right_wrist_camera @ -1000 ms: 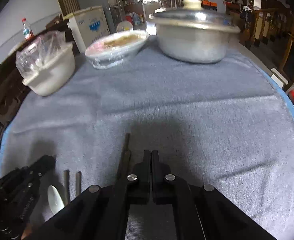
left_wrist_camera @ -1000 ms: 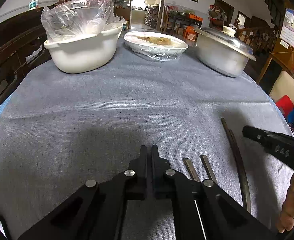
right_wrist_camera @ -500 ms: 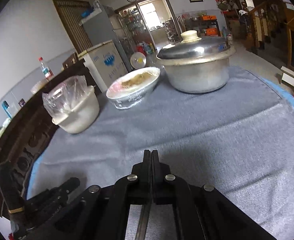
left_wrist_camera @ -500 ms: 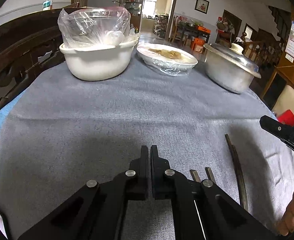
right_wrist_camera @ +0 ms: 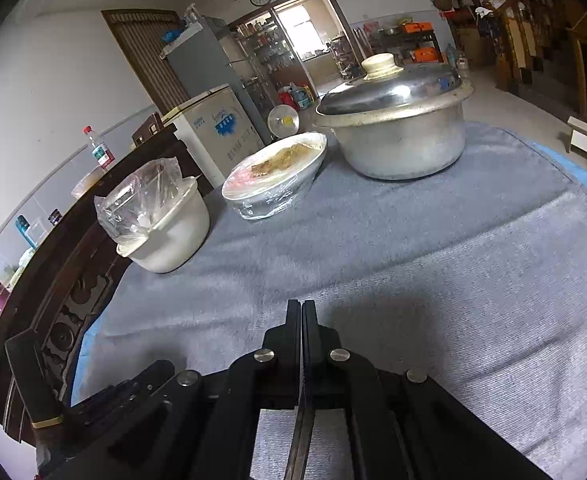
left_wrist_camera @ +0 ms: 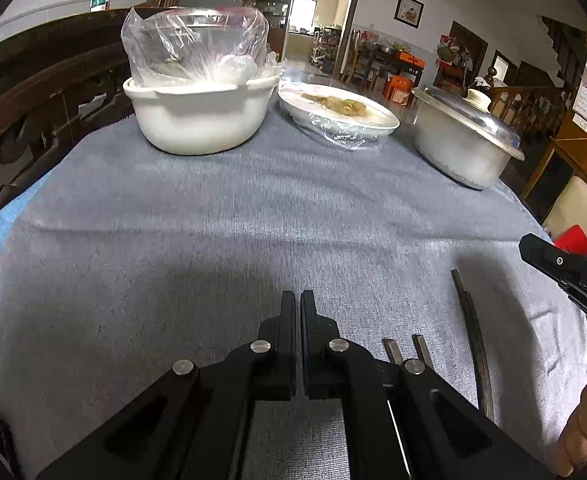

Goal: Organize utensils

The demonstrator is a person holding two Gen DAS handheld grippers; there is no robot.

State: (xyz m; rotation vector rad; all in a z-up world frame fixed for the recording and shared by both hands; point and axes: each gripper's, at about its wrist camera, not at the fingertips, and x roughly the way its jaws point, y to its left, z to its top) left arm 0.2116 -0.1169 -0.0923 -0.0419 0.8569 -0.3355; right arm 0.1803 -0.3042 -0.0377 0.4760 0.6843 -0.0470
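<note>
Right gripper raised over the counter's near edge, fingers clenched on dark chopsticks; left gripper fingers pressed together, grasping nothing; two more utensil handles flat just beside it, near edge

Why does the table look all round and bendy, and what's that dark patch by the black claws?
Left wrist view: the fisheye lens curves the grey tablecloth, and the left gripper casts that dark shadow on it. Right wrist view: same bending, with glare shining on the metal pot; the right gripper also casts a shadow.
</note>
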